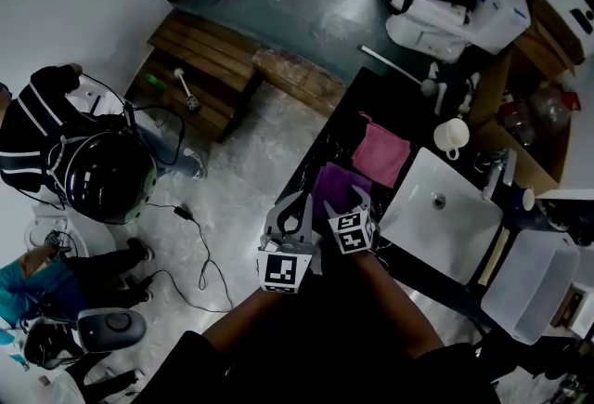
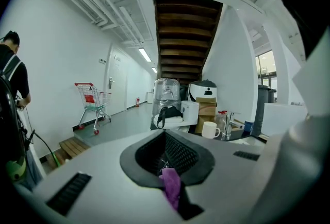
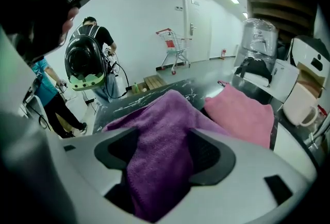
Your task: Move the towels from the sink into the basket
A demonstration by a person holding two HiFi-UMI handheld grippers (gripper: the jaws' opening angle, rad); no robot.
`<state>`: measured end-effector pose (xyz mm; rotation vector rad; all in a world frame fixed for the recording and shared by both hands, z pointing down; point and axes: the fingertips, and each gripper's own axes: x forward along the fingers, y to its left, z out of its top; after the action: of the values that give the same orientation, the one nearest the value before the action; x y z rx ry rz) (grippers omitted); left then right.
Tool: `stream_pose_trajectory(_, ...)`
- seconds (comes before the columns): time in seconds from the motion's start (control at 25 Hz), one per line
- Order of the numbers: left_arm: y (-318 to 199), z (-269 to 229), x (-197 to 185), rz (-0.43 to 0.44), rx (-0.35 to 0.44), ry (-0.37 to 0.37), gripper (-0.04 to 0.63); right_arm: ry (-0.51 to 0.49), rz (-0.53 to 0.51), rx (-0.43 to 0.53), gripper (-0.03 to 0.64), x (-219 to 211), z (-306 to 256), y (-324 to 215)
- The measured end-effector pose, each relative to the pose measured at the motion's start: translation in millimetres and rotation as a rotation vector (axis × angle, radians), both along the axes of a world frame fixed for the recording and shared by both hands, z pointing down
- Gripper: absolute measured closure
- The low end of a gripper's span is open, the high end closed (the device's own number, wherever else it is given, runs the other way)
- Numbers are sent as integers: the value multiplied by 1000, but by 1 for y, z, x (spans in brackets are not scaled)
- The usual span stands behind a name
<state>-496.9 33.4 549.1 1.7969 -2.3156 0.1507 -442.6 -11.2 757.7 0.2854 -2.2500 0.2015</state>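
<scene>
A purple towel lies bunched on the dark counter, left of the white sink. Just beyond it on the same counter lies a pink towel. My left gripper is at the purple towel's near left edge, shut on a small fold of the purple towel. My right gripper stands open close beside it. In the right gripper view the purple towel runs loosely between the wide jaws, with the pink towel behind. I cannot pick out a basket with certainty.
A white mug and a tap stand behind the sink. At the right sits a white bin. On the floor to the left are a person with a helmet backpack, cables and a wooden pallet. A shopping cart stands far off.
</scene>
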Motion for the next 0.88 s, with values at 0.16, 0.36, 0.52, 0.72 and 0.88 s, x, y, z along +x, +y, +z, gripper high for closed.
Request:
stream_pose_trajectory(0.16,3,-1,2,1,8,12,581,6,2,-9,302,0,-1,-1)
stream_pose_trajectory(0.36,12,-2,2,-4,14,15,581,-6,15,-9,448,2,-1,-5)
stream_pose_trajectory(0.52,22,-5,0,-10,22,12,581,-21,9,-7,516,1,-2,-8)
stream_pose_trajectory(0.72,39,-10,7,4,32,0,581,-54,40,3,529,10,-5,-4)
stream_pose_trajectory(0.88,55,-10,14,21,32,-1,581,-96,80,32,532,19,-18,6)
